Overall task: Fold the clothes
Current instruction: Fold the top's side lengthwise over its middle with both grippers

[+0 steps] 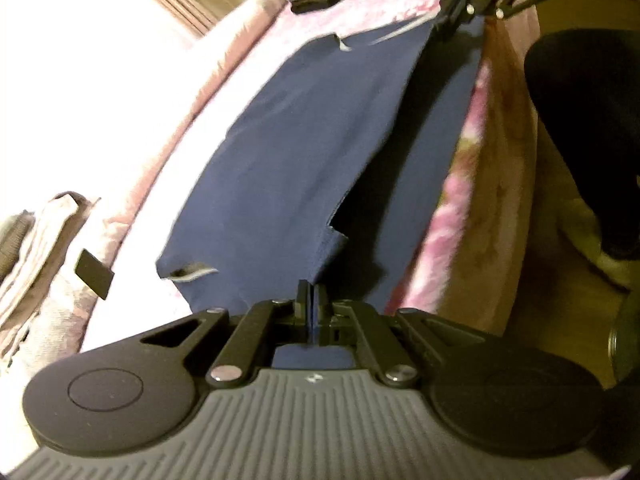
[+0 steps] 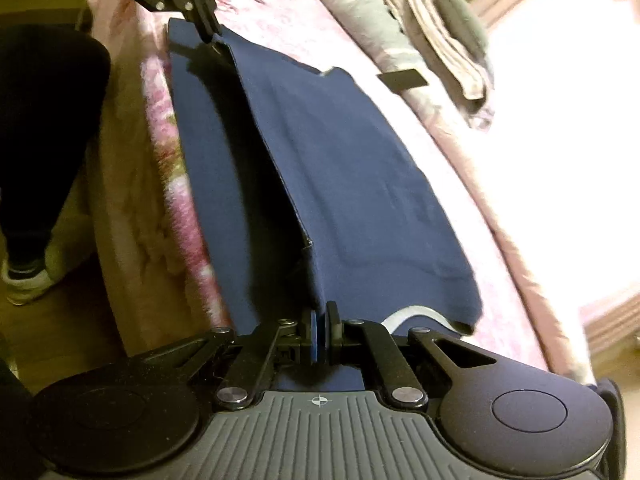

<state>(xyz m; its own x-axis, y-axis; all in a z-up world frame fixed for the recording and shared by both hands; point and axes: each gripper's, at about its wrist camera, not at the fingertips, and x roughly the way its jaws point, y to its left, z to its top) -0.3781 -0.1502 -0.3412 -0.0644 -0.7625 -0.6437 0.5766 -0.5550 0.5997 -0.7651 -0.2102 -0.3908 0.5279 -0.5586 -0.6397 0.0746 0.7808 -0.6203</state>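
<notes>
On the bed with the pink floral cover (image 1: 452,208), a navy blue cloth garment (image 1: 288,152) lay spread lengthwise near the mattress's edge, one long side lifted off the lower layer and casting a dark shadow beneath it; the left tongs (image 1: 311,300) were closed tight on the garment's near edge, blue cloth showing in the thin slit between the black fingers; the right tongs (image 1: 452,26) appeared at the far end of that same lifted edge, also pinched shut on the cloth.

From the right wrist view the arrangement was mirrored: the right tongs (image 2: 320,332) were clamped on a fold of the navy blue cloth garment (image 2: 360,168), with a pale band of trim curving just beside them; the left tongs (image 2: 206,28) gripped the opposite end, so the raised edge ran taut between the two.

Only the left view showed a small pale-rimmed tear or opening (image 1: 192,272) near the garment's near corner; only the right view showed the person's white shoe (image 2: 24,280) on the floor beside the bed; both showed a stack of folded striped grey clothes (image 2: 448,40) and a small flat black rectangle (image 2: 402,79) on the bed, well apart from the garment.
</notes>
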